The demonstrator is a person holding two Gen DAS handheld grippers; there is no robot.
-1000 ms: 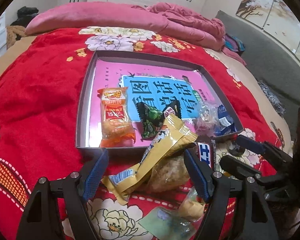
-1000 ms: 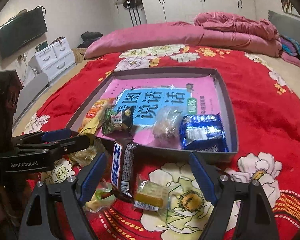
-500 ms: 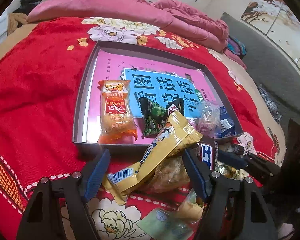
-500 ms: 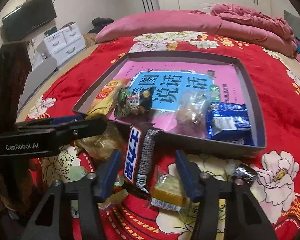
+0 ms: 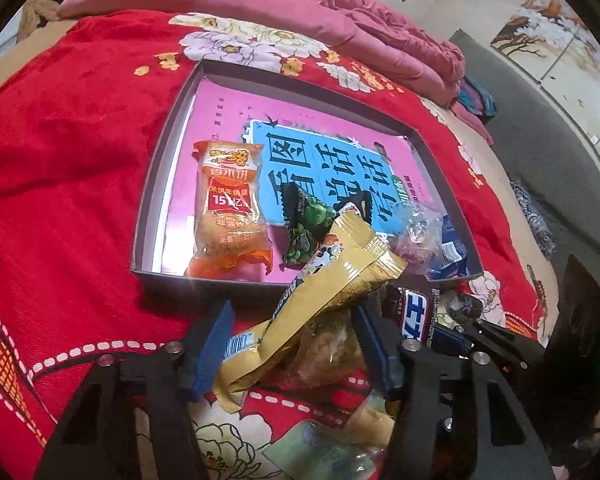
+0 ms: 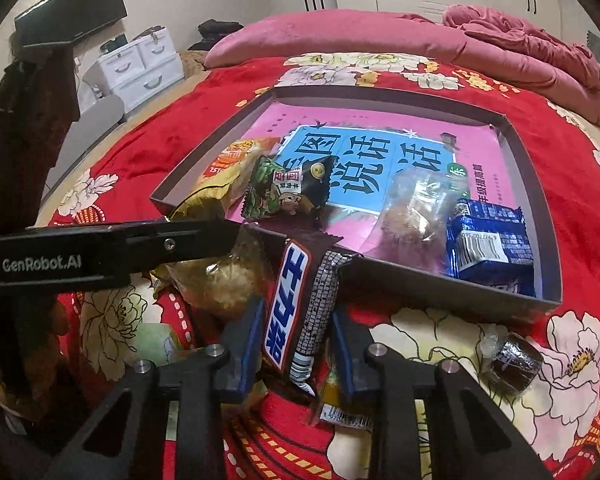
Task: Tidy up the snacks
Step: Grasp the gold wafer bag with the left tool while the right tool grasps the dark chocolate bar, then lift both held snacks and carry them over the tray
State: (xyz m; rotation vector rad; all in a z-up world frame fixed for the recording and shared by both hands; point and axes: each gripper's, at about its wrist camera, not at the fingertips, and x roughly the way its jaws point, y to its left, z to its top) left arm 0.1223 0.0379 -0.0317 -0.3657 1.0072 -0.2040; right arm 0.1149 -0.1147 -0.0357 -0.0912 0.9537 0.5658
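Note:
A grey tray [image 5: 156, 184] [image 6: 540, 216] lies on the red bedspread and holds an orange rice-cracker pack [image 5: 230, 208], a green nut pack [image 5: 308, 224] [image 6: 288, 192], a clear-wrapped bun [image 6: 416, 208] and a blue pack [image 6: 492, 240]. My left gripper [image 5: 292, 348] is open around a gold snack bag [image 5: 332, 284] lying on a clear-wrapped pastry [image 5: 324, 348]. My right gripper [image 6: 296, 340] has closed onto a brown chocolate bar [image 6: 300, 304] in front of the tray.
Loose snacks lie in front of the tray: a dark round candy [image 6: 516, 356], a yellow pack [image 6: 340, 400] under the right gripper, a pale green packet [image 5: 320, 448]. Pink quilt and pillows [image 6: 380, 36] lie behind. White drawers [image 6: 136, 64] stand left of the bed.
My right gripper moved left and forward and its jaws closed from wide open onto the chocolate bar. My left gripper moved closer around the gold bag, jaws slightly narrower.

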